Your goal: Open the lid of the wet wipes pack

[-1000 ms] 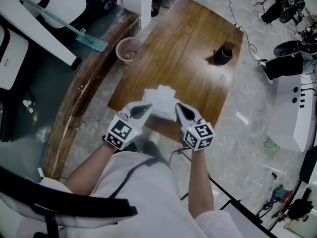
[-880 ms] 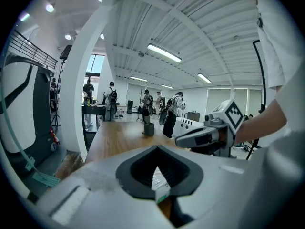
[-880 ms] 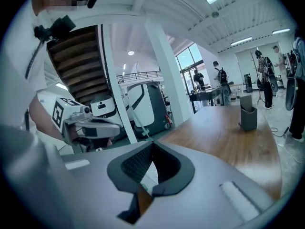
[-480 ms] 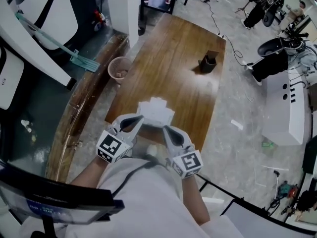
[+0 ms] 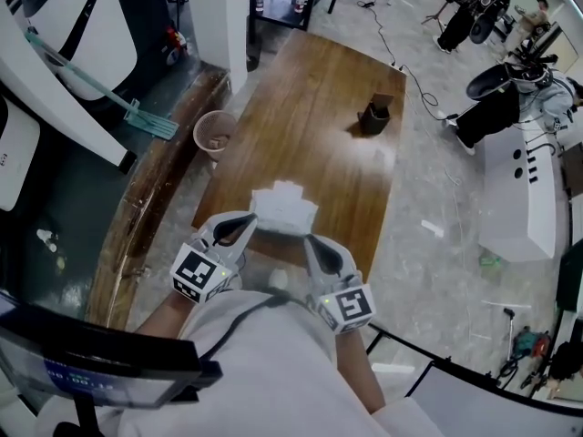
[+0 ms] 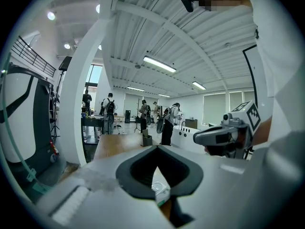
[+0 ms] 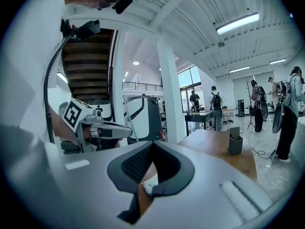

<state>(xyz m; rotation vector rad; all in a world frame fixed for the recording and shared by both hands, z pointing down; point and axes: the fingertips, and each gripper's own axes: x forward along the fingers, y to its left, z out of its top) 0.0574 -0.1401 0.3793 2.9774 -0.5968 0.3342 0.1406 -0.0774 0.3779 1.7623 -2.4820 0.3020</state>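
Wooden table (image 5: pixel 314 107), left gripper (image 5: pixel 251 220), right gripper (image 5: pixel 309 238) level, seemingly pinching wipes pack (image 5: pixel 284 204)

I find no word, brand or number that I can read. The only signs are the black-and-white square markers on the cubes of the left gripper (image 5: pixel 248 224) and the right gripper (image 5: pixel 314 244). A green mark on the wet wipes pack (image 6: pixel 162 194) and bluish print on a dark bar (image 5: pixel 100 371) are too blurred for me.
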